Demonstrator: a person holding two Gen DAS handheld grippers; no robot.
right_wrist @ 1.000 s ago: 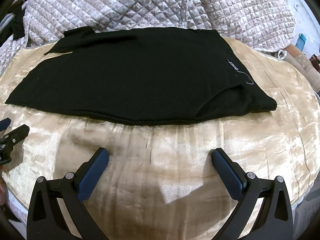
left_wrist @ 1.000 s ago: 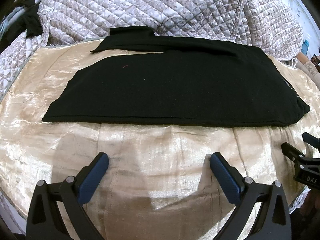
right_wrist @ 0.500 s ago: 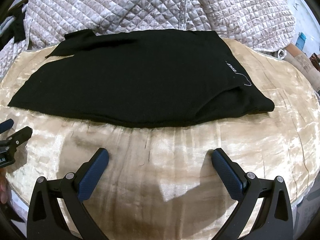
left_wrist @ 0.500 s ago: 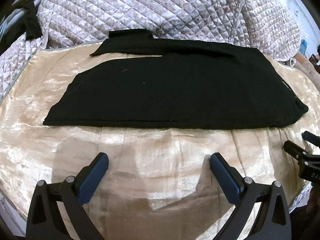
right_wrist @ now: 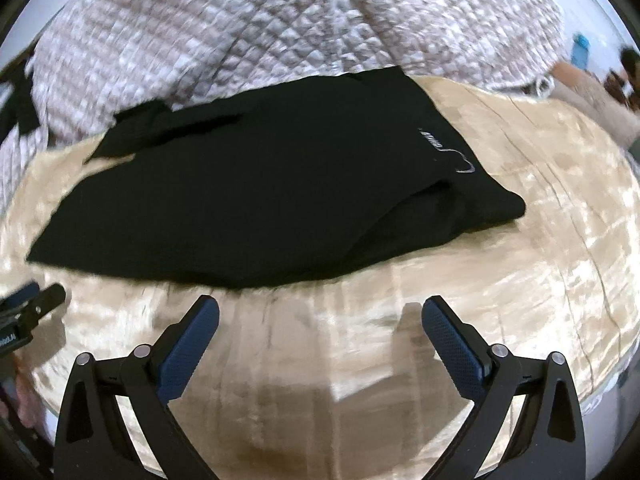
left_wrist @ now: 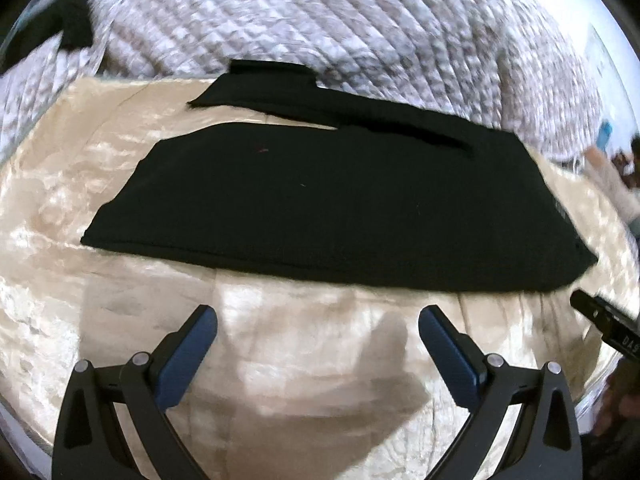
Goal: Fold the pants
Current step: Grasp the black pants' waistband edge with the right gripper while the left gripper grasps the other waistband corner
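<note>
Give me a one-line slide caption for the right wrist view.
Open right gripper hovers over a beige satin cover, short of black pants lying flat before a quilted blanket.

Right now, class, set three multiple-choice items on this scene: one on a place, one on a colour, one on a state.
1. Where do the pants lie?
A. On the beige satin cover
B. Hanging from a hook
C. In a basket

2. What colour are the pants?
A. Red
B. Black
C. White

3. How does the left gripper stand?
A. Shut on the pants
B. Shut on a sock
C. Open, holding nothing

Answers: A, the pants lie flat on the cover, before the quilt; B, the fabric is black; C, its fingers stand wide apart, short of the hem.
</note>
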